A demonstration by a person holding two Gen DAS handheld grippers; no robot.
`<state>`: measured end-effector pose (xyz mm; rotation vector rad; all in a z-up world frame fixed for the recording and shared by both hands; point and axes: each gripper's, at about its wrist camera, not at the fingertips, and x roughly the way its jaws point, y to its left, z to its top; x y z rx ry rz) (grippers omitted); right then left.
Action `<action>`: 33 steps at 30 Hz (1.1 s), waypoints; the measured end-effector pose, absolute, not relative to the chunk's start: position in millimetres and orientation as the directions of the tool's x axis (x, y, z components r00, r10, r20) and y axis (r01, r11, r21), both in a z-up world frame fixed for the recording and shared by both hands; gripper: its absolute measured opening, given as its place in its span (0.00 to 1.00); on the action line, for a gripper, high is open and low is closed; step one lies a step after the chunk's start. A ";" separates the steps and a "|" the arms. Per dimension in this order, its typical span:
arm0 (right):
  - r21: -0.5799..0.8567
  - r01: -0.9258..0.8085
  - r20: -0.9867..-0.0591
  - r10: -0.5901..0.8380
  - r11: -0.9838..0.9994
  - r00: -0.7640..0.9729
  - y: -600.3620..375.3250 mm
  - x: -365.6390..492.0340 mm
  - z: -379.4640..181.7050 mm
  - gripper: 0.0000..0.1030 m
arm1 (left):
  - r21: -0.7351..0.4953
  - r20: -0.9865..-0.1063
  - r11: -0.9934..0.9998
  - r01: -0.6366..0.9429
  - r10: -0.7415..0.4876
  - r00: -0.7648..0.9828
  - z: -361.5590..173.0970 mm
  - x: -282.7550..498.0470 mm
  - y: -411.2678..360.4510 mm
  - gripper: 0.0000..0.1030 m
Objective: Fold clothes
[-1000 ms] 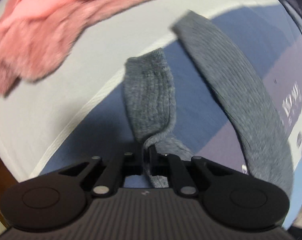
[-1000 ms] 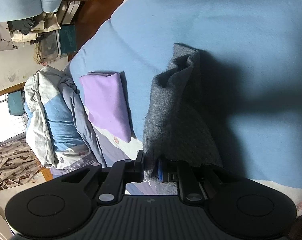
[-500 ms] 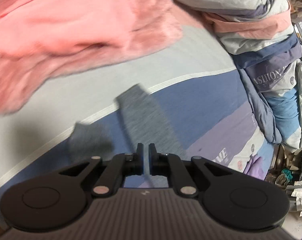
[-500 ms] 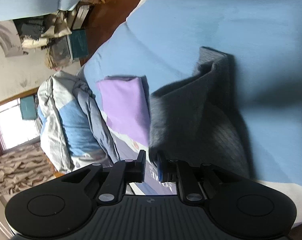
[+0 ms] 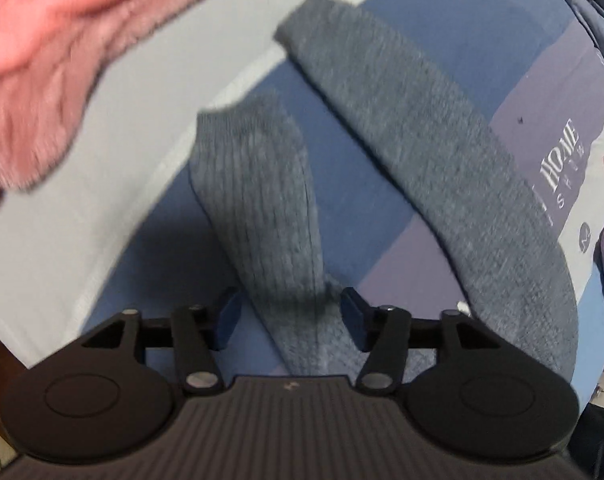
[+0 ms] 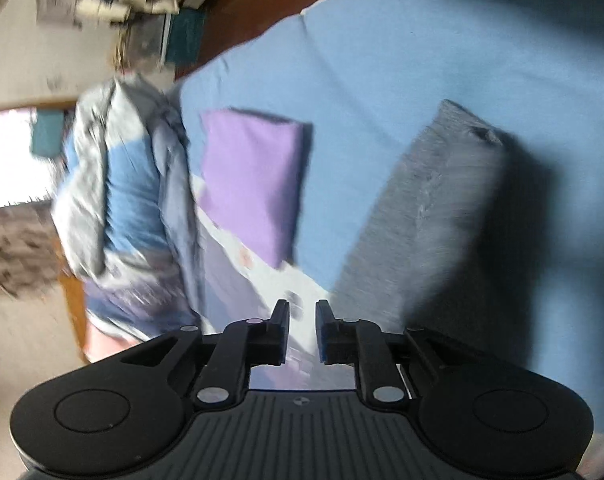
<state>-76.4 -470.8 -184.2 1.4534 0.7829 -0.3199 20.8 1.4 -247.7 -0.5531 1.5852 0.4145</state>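
Between the opening left claw (image 5: 290, 316) lies a grey sleeve (image 5: 258, 200), seemingly unpinched; right claw (image 6: 302, 326) opening, empty

- Bare blue sheet (image 6: 401, 60) lies open beyond and right of the grey knit (image 6: 421, 200).
- Folded purple cloth (image 6: 254, 184) lies left of the knit, a strip of sheet between them.
- Bunched bedding (image 6: 118, 184) blocks the far left.
- Pink garment (image 5: 50, 60) covers the sheet's upper left in the left wrist view.
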 end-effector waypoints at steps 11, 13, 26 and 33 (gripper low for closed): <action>0.667 0.723 -0.740 0.276 0.179 0.614 -470.5 -135.7 -199.8 0.26 | 0.015 -0.994 0.807 -0.591 -0.053 -0.098 -270.5 -7.8 -15.4 0.90; 0.661 0.731 -0.744 0.271 0.167 0.611 -472.9 -143.5 -202.1 0.27 | -0.002 -0.997 0.769 -0.640 -0.047 -0.053 -265.6 -23.6 -5.7 0.74; 0.606 0.795 -0.780 0.227 0.041 0.583 -482.9 -209.1 -232.2 0.32 | -0.283 -0.958 0.619 -0.733 -0.219 0.185 -235.2 -54.9 20.8 0.11; 0.540 0.833 -0.813 0.180 -0.117 0.553 -483.3 -254.6 -266.1 0.48 | -0.282 -0.959 0.654 -0.702 -0.220 0.180 -227.8 -43.3 24.7 0.10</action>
